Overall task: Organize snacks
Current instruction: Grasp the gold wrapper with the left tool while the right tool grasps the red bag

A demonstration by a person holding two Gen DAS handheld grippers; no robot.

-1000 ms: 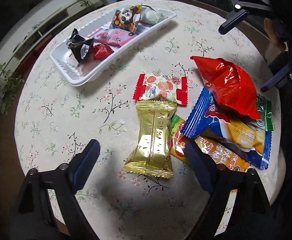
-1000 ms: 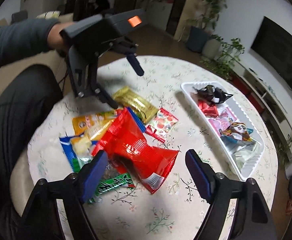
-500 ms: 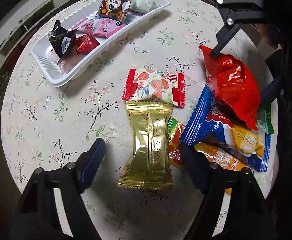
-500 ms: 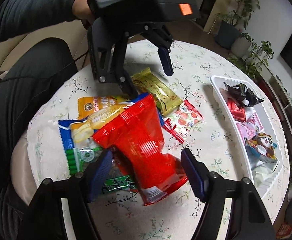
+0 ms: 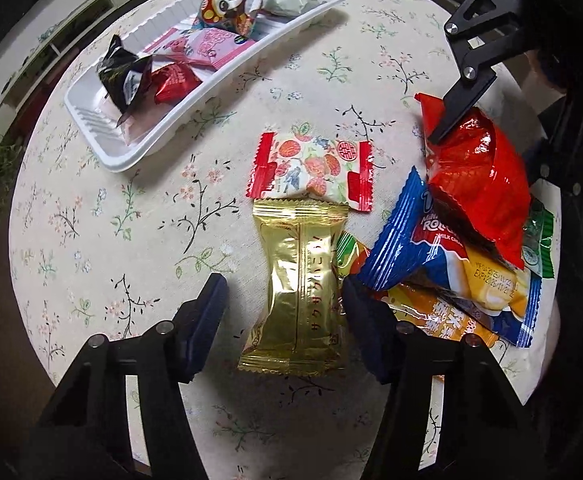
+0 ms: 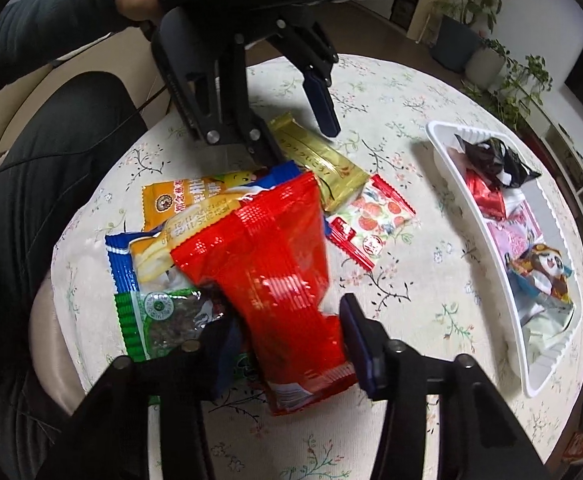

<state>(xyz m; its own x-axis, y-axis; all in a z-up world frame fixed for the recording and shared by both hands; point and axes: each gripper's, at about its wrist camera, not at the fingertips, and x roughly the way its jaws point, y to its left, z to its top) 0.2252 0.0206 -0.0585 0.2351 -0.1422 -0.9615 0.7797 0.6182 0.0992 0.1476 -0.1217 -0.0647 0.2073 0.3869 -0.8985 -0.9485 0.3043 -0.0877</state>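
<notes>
A gold packet (image 5: pixel 299 292) lies flat on the flowered tablecloth between the fingers of my left gripper (image 5: pixel 285 312). Its jaws are closing: the right pad touches the packet's edge, while the left pad stands a little apart from it. My right gripper (image 6: pixel 291 340) points down at the snack pile, jaws closing, both pads against the lower part of a red bag (image 6: pixel 275 280). The left wrist view shows one of its fingers (image 5: pixel 451 116) pressed on that red bag (image 5: pixel 479 184). A white tray (image 5: pixel 103 152) holds several wrapped snacks.
A red-and-white fruit packet (image 5: pixel 311 168) lies just beyond the gold one. Blue (image 5: pixel 407 240), orange (image 5: pixel 443 316) and green (image 6: pixel 151 316) packets sit under the red bag. The tray's rim (image 6: pixel 539 380) runs along the far side. A person's sleeve (image 6: pixel 51 32) and leg border the table.
Both pairs of jaws have narrowed. The right gripper came down over the red bag, which now sits pinched between its fingers. The left gripper drew closer around the gold packet.
</notes>
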